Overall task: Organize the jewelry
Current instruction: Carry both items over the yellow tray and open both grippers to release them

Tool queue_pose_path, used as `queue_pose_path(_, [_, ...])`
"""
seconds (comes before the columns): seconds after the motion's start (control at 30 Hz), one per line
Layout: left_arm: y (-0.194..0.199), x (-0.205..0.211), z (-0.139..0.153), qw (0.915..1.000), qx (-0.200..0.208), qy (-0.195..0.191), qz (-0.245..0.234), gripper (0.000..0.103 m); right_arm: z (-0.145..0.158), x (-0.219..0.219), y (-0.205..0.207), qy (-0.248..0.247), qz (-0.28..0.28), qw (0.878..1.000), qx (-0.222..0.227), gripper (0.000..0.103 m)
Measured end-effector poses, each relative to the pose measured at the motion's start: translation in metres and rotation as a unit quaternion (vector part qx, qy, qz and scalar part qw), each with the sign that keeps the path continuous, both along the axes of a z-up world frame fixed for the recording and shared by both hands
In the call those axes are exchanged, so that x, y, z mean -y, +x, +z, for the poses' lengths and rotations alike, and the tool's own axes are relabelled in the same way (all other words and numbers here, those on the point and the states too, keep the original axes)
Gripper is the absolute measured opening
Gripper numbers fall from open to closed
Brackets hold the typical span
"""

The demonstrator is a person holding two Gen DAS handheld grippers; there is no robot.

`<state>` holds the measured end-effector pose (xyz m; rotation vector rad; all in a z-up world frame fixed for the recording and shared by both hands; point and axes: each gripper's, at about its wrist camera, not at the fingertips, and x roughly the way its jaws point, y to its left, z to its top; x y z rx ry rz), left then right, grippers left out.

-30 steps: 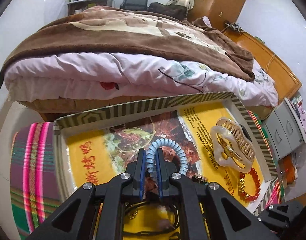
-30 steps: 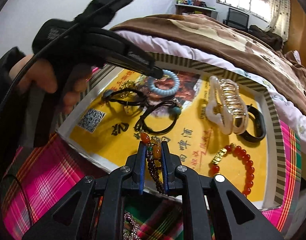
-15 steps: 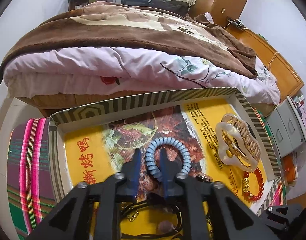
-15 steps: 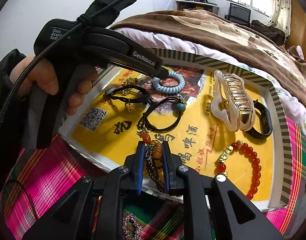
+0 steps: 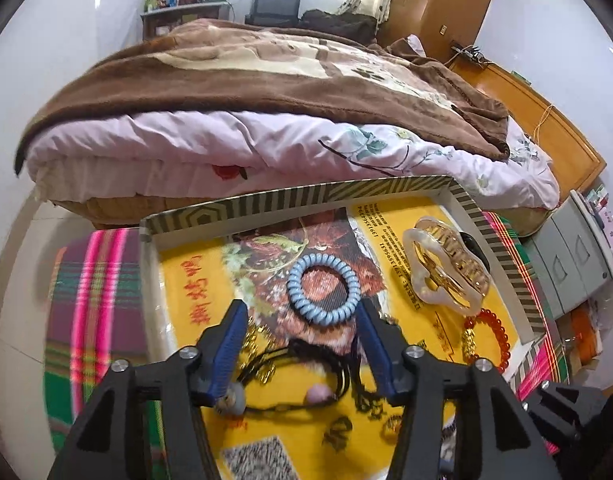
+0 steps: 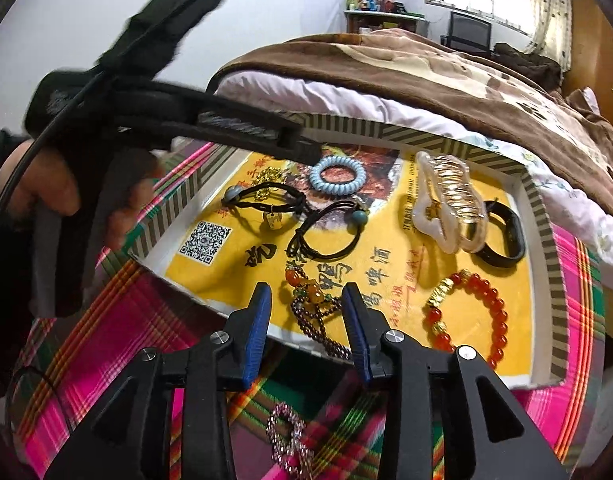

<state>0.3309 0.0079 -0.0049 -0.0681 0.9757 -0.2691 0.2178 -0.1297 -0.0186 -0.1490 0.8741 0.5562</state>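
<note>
Two handheld tools work over a shallow striped box (image 6: 540, 216) lined with a yellow printed sheet. The box sits on a bright plaid cloth (image 6: 118, 332) at the foot of a bed (image 5: 266, 92).

The left tool (image 5: 300, 316) hangs above the far end of the box. Its jaws are spreading apart and nothing is between them. A light blue coil hair tie (image 5: 323, 289) lies flat on the sheet just ahead of its tips, apparently set there with the other hair items. Seen from the right tool's camera, a person's hand (image 6: 38, 188) grips this tool's handle.

The right tool (image 6: 306, 298) is at the near edge of the box. Its jaws are also opening, and the pads do not press on anything. Between them lies a beaded strand with amber stones (image 6: 312, 304). It drapes over the near edge of the box, part inside and part trailing toward the cloth, so it may need tucking in.

Ahead of the right tool, inside the box, are two black hair ties with beads (image 6: 328, 230). Ahead and to its right are a large pearly claw clip (image 6: 446, 204), a black bangle (image 6: 502, 236) and a red bead bracelet (image 6: 466, 314). A small sparkly piece (image 6: 286, 436) lies on the cloth beneath the right tool, not yet in the box, likely the next thing to collect.
</note>
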Motion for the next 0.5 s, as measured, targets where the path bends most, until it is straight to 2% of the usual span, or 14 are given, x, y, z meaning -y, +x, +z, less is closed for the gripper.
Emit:
queue_pose_path(0.33, [-0.055,-0.001,0.036,0.9993,0.038,0.004,-0.003,0.058,0.018,0.015,-0.026,0.022,-0.020,0.999,0.011,0.038])
queue_pose_path(0.5, [-0.084,-0.003,0.052,0.9983,0.058,-0.004,-0.002,0.063,0.025,0.024,-0.043,0.030,-0.032,0.999,0.017,0.038])
